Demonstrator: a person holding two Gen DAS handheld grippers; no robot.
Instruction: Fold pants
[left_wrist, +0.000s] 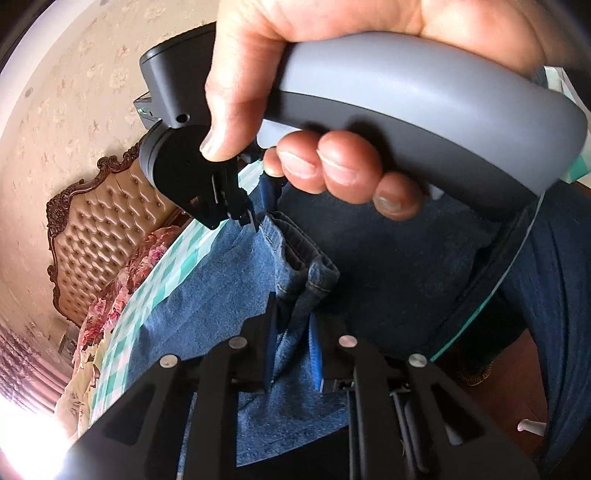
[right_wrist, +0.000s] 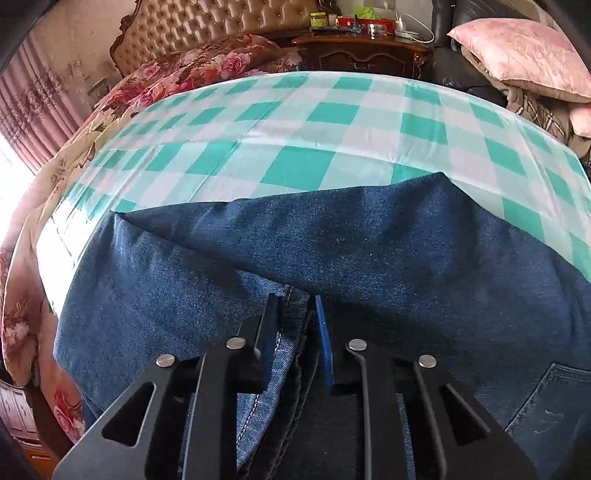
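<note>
Left gripper (left_wrist: 291, 332) and right gripper (right_wrist: 295, 325), each clenched on a hem of the jeans (right_wrist: 369, 240) lying on the checked counter (right_wrist: 295, 122): uneven pulling risks a crooked fold.

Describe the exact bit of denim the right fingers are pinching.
Start at the green-and-white checked cloth, then the blue jeans lying across it. The right gripper clamps their thick, doubled hem, the only edge there with pale stitching.
</note>
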